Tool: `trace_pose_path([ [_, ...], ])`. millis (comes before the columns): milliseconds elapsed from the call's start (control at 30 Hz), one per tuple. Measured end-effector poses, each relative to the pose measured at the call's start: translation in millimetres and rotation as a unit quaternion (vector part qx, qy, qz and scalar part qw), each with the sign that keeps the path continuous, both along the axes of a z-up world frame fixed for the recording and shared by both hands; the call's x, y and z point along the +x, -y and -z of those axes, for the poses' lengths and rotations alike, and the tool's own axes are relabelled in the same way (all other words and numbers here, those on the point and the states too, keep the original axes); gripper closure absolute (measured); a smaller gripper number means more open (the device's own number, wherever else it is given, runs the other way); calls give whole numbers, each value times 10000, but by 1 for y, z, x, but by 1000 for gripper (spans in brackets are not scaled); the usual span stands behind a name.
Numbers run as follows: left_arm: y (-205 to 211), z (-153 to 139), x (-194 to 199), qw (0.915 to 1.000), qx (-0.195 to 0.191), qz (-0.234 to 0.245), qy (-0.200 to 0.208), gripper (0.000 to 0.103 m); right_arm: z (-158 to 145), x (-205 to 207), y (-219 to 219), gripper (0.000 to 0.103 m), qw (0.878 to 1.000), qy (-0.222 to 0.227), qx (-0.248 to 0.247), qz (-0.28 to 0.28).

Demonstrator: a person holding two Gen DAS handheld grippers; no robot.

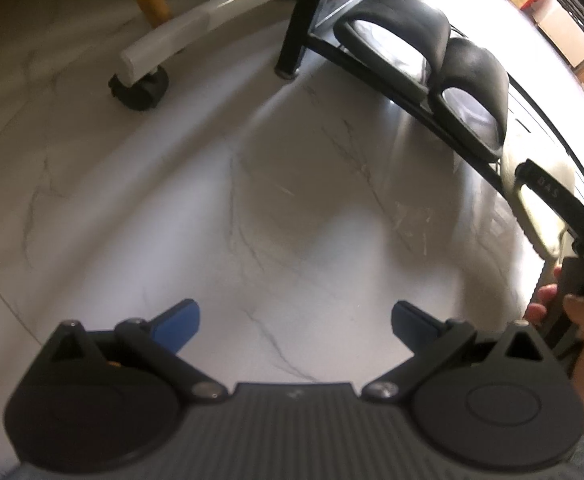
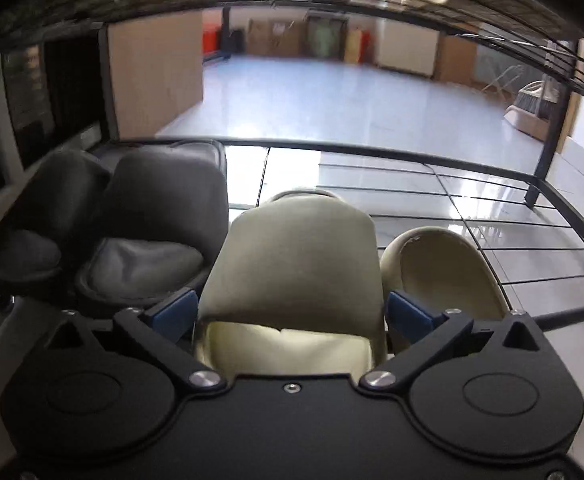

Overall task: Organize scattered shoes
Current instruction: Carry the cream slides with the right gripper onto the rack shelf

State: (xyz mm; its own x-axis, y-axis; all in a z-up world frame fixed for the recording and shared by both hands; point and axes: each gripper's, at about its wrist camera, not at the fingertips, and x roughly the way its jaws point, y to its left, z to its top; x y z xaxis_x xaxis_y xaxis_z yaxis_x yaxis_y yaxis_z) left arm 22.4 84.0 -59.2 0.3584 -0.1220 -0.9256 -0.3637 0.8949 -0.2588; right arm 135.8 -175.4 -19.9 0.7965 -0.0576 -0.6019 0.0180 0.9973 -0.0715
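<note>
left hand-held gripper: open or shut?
Open. The left hand-held gripper has its blue pads wide apart, with only bare floor between them.

Lettering on a slide strap, only part of it readable.

From my left wrist camera I can make out pale capitals on the black strap [image 1: 554,190] of a cream slide [image 1: 540,216] at the right edge of the rack [image 1: 372,65]; the letters I can read are "D A S", with whatever comes before them too blurred to tell. The two black slides [image 1: 424,64] on the same rack show no print I can read. From my right wrist camera, the cream slide between the pads [image 2: 296,256] bears no legible mark, and the coloured boxes [image 2: 207,38] far across the room are too blurred to read.
</note>
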Motion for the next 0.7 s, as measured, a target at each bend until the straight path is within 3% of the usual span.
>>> trace_pose_path([
  [133, -1, 0, 0, 10000, -33, -2, 6, 1, -16, 1, -1, 0, 9997, 225, 19, -98],
  [433, 0, -1, 0, 10000, -78, -4, -6, 1, -6, 36, 4, 0, 9997, -211, 84, -24],
  [567, 1, 0, 1, 10000, -42, 37, -39, 1, 4, 55, 13, 0, 9967, -609, 477, 233],
  [700, 1, 1, 3, 10000, -43, 40, -73, 1, 7, 57, 10, 1, 9975, -627, 336, 40],
])
